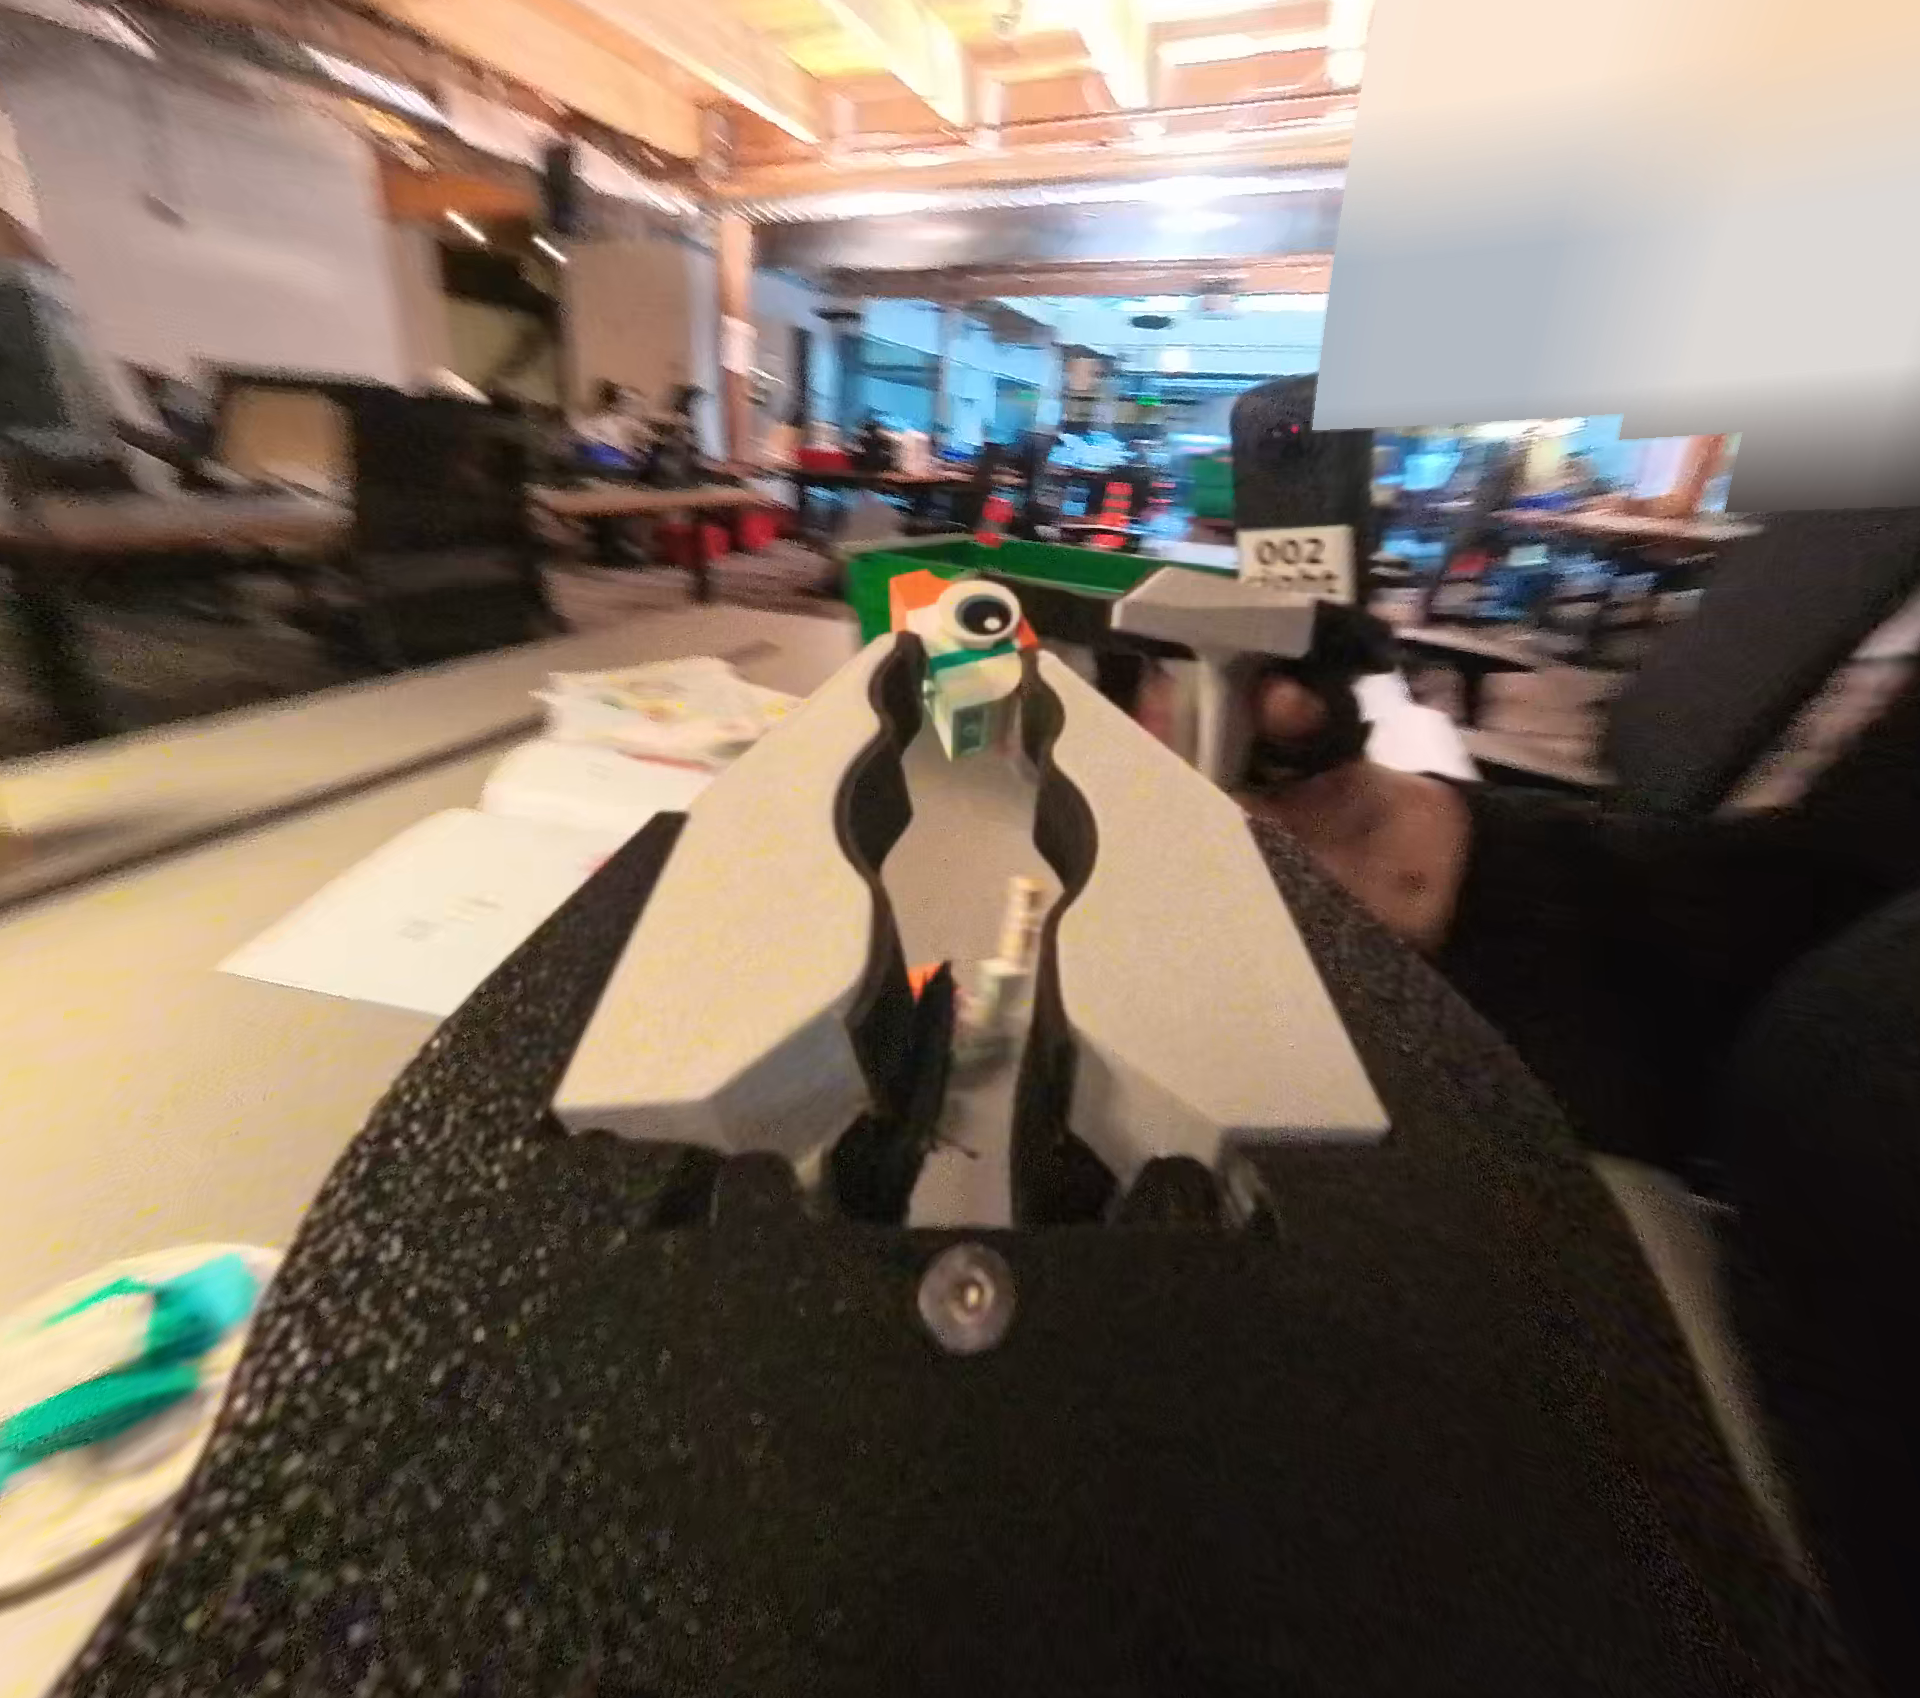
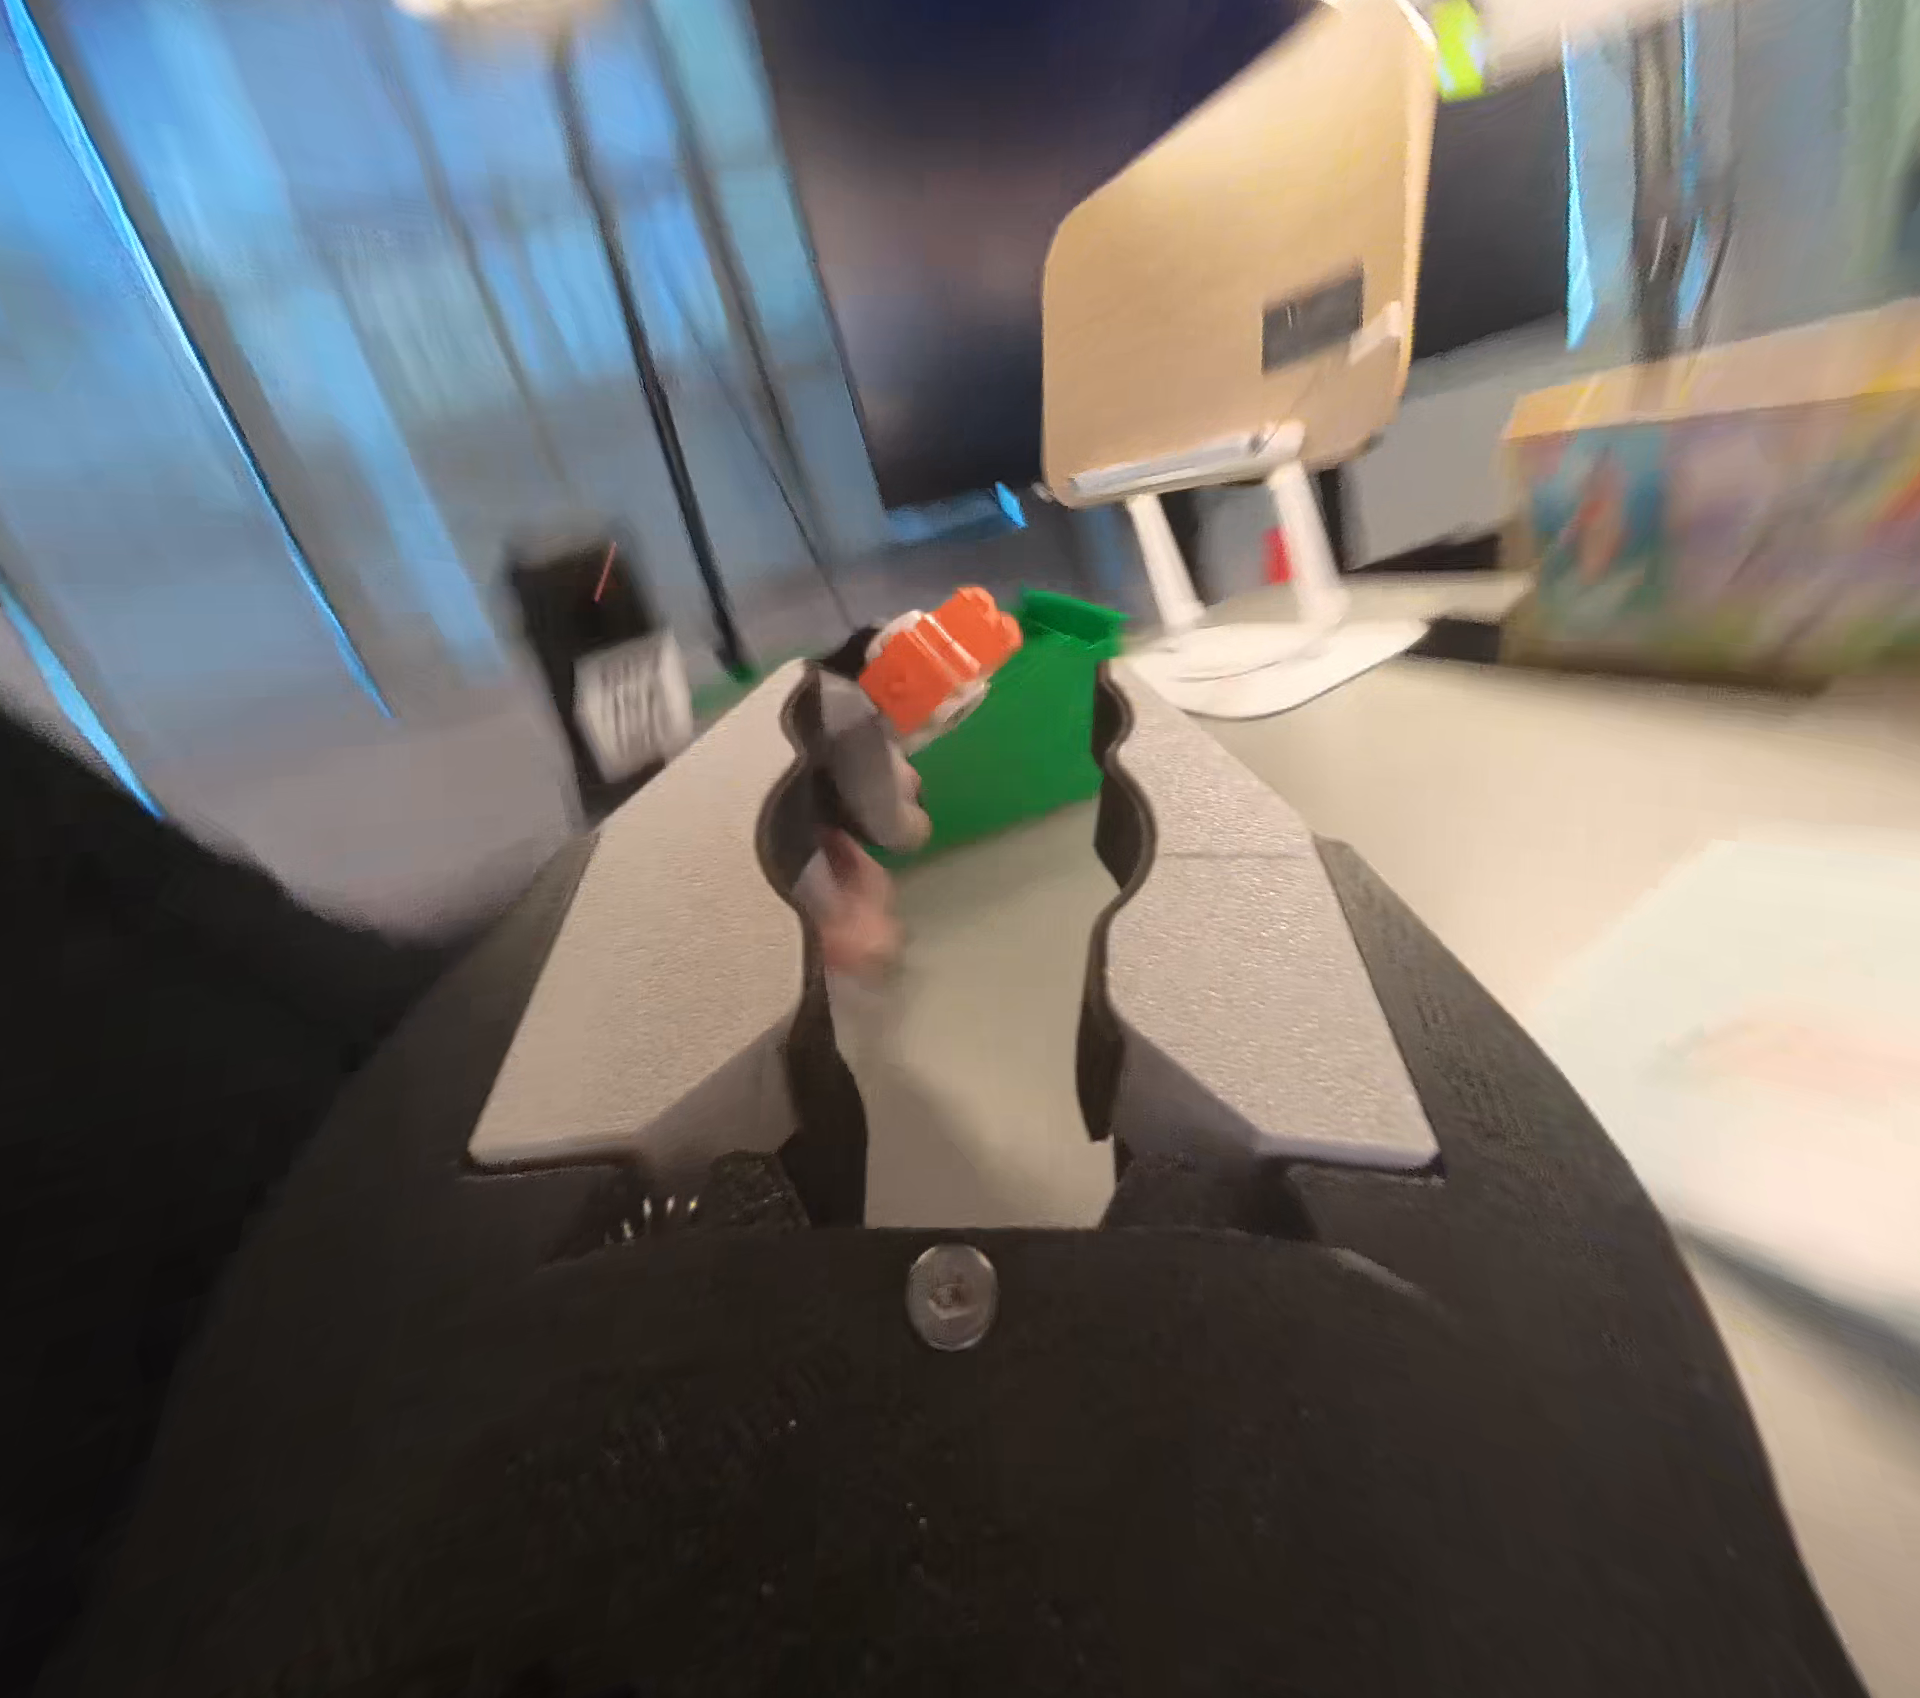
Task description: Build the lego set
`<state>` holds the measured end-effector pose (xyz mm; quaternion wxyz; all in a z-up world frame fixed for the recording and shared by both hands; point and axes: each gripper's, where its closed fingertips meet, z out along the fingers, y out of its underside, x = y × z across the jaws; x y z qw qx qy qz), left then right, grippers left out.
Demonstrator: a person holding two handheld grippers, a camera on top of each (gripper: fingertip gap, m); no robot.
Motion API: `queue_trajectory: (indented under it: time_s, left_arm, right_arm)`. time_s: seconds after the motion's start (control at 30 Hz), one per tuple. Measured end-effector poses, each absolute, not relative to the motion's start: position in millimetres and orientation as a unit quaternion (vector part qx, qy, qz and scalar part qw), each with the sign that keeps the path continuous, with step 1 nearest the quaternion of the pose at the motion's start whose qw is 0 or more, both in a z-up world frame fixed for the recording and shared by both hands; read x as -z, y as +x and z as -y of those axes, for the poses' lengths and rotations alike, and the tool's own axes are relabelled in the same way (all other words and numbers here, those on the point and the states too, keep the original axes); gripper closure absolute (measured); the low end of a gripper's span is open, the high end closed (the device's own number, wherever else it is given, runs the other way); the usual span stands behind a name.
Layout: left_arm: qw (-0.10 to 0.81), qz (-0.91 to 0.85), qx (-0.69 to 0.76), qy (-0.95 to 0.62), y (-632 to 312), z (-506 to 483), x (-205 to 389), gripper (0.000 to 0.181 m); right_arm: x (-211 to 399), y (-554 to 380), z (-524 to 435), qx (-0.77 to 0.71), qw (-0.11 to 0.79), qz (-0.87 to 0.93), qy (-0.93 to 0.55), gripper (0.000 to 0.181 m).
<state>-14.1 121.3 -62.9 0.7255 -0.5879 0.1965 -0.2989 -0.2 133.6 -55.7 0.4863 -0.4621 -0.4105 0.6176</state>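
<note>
While the left gripper [image 1: 971, 661] pinches the small lego figure [image 1: 961, 661] aloft at its tips, presumably steadied for adding bricks, the right gripper [image 2: 951, 703] gapes empty beside it, above the green bin [image 2: 997, 765].

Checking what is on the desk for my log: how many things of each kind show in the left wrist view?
Lego figure with an eye, held in the left tongs: 1
Green bin: 1
Paper booklets and sheets: at least 2
Loose small Lego pieces: about 2
Total: about 6
</note>
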Motion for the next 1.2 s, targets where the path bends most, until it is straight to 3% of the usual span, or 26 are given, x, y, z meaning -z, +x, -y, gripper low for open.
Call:
queue_trajectory:
  time_s: [0.13, 0.27, 0.63, 0.83, 0.93, 1.07, 1.13, 1.2]
  left_arm:
    - [0.579, -0.182, 0.465, -0.645, -6, -119, 85, 0.165]
    - [0.414, -0.141, 0.595, -0.674, 8, -108, 112, 0.165]
    - [0.292, -0.128, 0.679, -0.662, 24, -90, 127, 0.165]
    - [0.283, -0.12, 0.701, -0.644, 24, -89, 122, 0.165]
    - [0.332, -0.136, 0.671, -0.648, 22, -96, 119, 0.161]
    - [0.514, -0.248, 0.445, -0.69, 11, -116, 123, 0.122]
    - [0.594, -0.341, 0.286, -0.67, 8, -116, 123, 0.126]
    - [0.626, -0.42, 0.166, -0.636, 14, -110, 128, 0.143]
  right_arm:
    - [68, 14, -125, -0.468, 0.573, 0.564, -0.367, 0.128]
    - [97, 13, -108, -0.378, 0.563, 0.669, -0.306, 0.128]
    - [129, 12, -93, -0.342, 0.493, 0.749, -0.281, 0.145]
    - [130, 15, -89, -0.376, 0.463, 0.747, -0.292, 0.159]
    - [126, 14, -94, -0.371, 0.485, 0.736, -0.291, 0.16]
    - [124, 10, -109, -0.317, 0.538, 0.724, -0.293, 0.159]
    - [129, 9, -114, -0.287, 0.547, 0.73, -0.293, 0.16]
    - [137, 8, -117, -0.268, 0.543, 0.738, -0.297, 0.159]
